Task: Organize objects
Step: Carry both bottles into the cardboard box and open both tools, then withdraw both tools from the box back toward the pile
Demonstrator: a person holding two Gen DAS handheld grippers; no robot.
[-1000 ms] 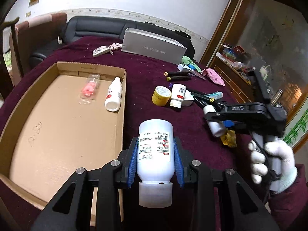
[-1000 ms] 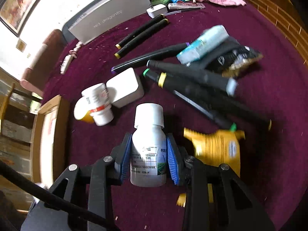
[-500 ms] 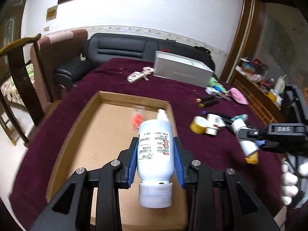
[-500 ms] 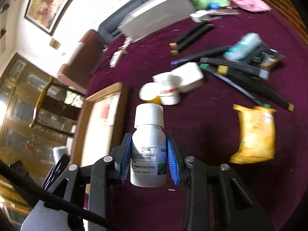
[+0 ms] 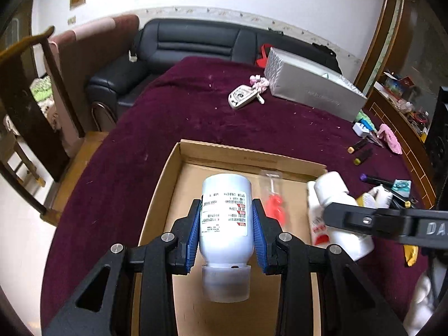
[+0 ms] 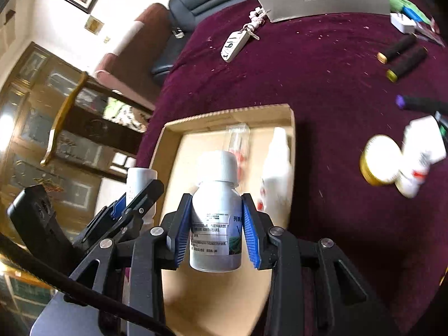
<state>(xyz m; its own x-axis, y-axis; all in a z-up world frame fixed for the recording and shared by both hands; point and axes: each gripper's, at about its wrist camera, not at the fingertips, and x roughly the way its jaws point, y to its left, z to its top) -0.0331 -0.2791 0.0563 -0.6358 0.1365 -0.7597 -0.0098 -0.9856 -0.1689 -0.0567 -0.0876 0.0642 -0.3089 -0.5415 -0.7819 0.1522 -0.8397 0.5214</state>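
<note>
My left gripper (image 5: 226,218) is shut on a large white bottle (image 5: 225,210), cap toward the camera, held above the cardboard tray (image 5: 243,155). My right gripper (image 6: 215,229) is shut on a small white bottle (image 6: 217,212) with a white cap, also above the tray (image 6: 224,116). In the left wrist view the right gripper (image 5: 330,212) and its bottle (image 5: 333,187) come in from the right. In the right wrist view the left gripper (image 6: 131,201) shows at the left. In the tray lie a red item in a clear packet (image 5: 275,204) and a white bottle (image 6: 275,179).
On the maroon tablecloth (image 5: 196,112) lie a car key (image 5: 241,97), a grey box (image 5: 310,89), black markers (image 6: 403,58), a yellow tin (image 6: 378,163), a white jar (image 6: 420,159) and a pink cloth (image 5: 390,138). A black sofa (image 5: 196,44) and chairs stand beyond.
Both grippers have moved left with their bottles, from over the clutter to over the tray. The right gripper now sits close beside the left one.
</note>
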